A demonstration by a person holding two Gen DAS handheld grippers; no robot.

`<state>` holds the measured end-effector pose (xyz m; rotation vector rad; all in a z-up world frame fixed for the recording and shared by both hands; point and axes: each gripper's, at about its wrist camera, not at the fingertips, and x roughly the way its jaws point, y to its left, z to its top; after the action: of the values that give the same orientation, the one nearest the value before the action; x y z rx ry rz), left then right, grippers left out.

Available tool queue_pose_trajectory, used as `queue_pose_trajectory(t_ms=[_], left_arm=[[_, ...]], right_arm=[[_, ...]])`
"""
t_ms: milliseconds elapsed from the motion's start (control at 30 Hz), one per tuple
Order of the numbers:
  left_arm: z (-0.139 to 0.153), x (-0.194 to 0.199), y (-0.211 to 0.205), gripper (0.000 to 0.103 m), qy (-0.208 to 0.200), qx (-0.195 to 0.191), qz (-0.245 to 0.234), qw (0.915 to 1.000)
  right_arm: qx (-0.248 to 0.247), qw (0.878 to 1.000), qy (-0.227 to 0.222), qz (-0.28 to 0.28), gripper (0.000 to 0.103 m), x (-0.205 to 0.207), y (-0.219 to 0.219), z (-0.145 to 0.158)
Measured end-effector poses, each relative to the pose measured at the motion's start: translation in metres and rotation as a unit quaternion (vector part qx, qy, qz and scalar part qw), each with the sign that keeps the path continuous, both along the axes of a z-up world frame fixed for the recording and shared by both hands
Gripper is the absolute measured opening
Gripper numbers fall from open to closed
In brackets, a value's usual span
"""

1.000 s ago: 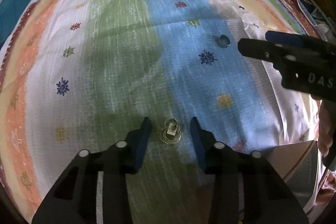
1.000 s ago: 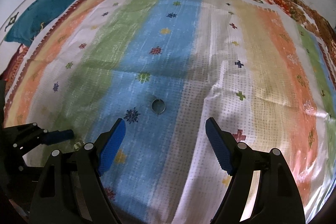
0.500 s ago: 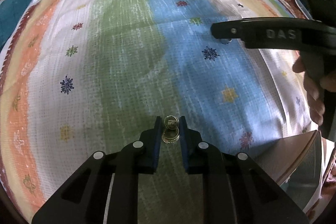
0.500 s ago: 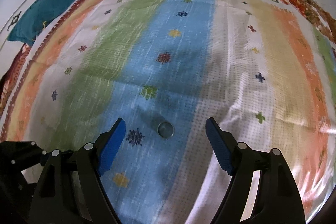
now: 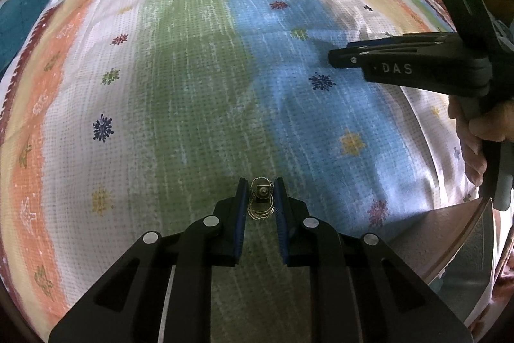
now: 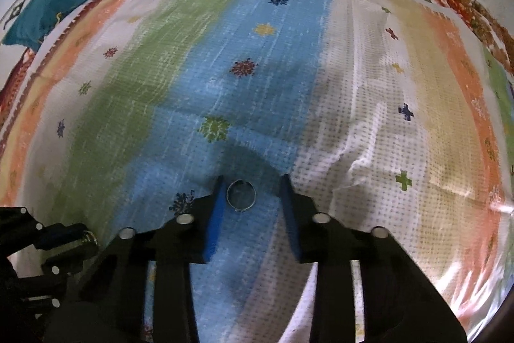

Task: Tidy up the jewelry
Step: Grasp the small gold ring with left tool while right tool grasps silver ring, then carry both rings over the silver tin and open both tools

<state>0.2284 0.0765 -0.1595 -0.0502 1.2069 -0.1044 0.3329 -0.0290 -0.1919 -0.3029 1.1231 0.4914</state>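
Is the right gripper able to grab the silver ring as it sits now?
Probably yes. The ring lies flat on the bedsheet between the open right gripper fingers, beside the left finger, nothing blocking.

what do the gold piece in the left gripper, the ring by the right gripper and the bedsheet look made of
Gold piece: likely gold-toned metal with a shiny finish, judging by its yellow glints; plated or solid cannot be told.
Ring: seemingly silver-coloured metal, a thin polished band with a bright edge.
Bedsheet: woven cotton-like cloth, matte, with a visible dotted weave, creases and printed stripes.
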Motion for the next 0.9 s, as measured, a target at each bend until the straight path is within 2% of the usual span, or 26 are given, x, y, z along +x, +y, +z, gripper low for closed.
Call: queue_pose_trajectory(t_ms=[233, 267, 767, 900], left_arm=[[0.001, -0.003, 0.001, 0.015, -0.003, -0.001, 0.0, 1.0], [0.002, -0.003, 0.001, 0.012, -0.004, -0.001, 0.001, 1.0], [0.015, -0.015, 0.006, 0.011, -0.014, -0.006, 0.017, 0.9997], [0.03, -0.023, 0.005, 0.011, -0.027, -0.01, 0.019, 0.9994]], right_arm=[[0.0, 1.0, -0.004, 0.004, 0.019, -0.003, -0.003, 0.003], [0.0, 1.0, -0.006, 0.004, 0.019, -0.004, -0.003, 0.005], [-0.012, 0.999, -0.042, 0.007, 0.019, -0.048, -0.015, 0.053], [-0.004, 0.999, -0.043, -0.004, 0.019, -0.064, -0.027, 0.061]])
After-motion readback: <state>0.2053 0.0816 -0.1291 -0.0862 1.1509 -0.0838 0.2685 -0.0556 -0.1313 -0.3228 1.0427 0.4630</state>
